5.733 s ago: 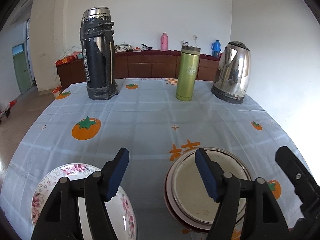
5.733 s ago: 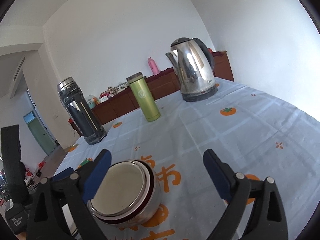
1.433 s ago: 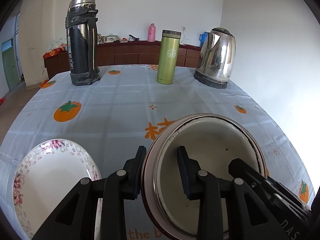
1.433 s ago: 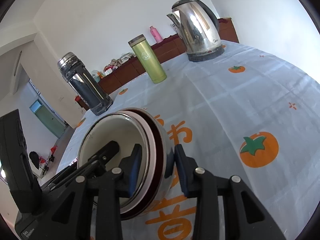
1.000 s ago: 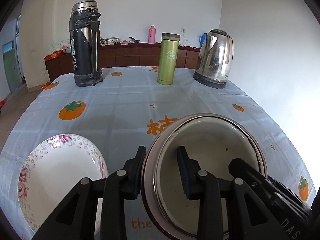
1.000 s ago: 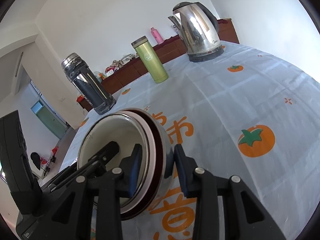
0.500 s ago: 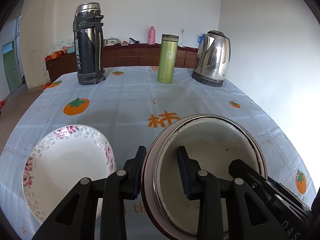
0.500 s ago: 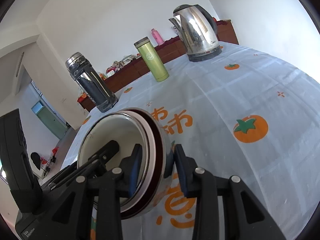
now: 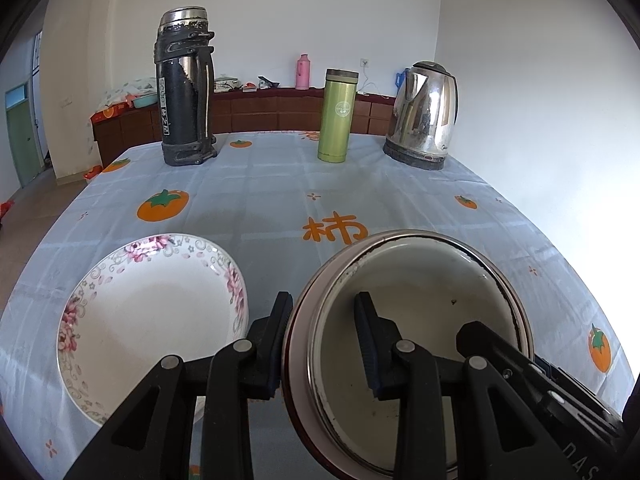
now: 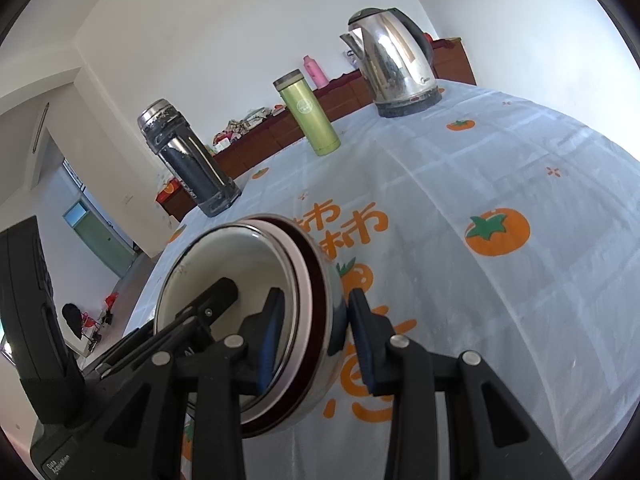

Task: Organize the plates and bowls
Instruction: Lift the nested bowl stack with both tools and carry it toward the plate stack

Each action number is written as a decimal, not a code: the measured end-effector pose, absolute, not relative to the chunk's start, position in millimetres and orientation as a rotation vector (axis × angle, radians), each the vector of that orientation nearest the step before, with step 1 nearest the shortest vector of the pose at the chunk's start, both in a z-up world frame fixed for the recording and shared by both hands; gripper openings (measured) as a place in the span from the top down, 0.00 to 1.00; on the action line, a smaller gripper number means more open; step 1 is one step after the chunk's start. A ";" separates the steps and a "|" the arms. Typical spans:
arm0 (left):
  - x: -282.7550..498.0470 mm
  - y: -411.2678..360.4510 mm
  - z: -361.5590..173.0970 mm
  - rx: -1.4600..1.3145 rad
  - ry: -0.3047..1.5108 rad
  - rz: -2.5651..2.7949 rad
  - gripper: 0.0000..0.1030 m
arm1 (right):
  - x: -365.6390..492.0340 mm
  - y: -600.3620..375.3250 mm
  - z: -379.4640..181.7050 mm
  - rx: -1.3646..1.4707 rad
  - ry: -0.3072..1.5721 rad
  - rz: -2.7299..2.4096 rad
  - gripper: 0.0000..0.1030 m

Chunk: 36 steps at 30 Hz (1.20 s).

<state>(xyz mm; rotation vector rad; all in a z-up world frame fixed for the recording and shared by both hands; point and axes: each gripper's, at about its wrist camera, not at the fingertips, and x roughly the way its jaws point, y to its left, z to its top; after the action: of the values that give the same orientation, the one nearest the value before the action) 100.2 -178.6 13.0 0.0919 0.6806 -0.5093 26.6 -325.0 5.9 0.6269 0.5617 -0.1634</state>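
A steel bowl with a dark red band and cream inside (image 9: 416,320) is held above the table by both grippers. My left gripper (image 9: 322,344) is shut on its left rim, one finger inside and one outside. My right gripper (image 10: 314,336) is shut on its right rim; the bowl (image 10: 240,280) fills the lower left of the right wrist view. A white plate with pink flowers (image 9: 152,312) lies on the tablecloth just left of the bowl, beside the left gripper.
A black thermos (image 9: 184,92), a green flask (image 9: 338,116) and a steel kettle (image 9: 424,116) stand at the far side of the table. The blue tablecloth (image 9: 256,200) has orange fruit prints. A white wall is close on the right.
Both grippers closed on the bowl's rim and lifted it. In the last second they have carried it back toward me; the flowered plate now shows further up the view, close beside the bowl.
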 end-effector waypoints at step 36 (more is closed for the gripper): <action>108.2 -104.3 26.4 0.032 0.654 -0.455 0.68 | 43.9 -259.2 23.6 0.579 0.563 -0.110 0.66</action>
<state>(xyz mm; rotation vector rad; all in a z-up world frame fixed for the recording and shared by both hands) 108.2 -104.3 26.4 0.0318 0.6540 -0.4552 43.9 -259.2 23.6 0.5788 0.5632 -0.1104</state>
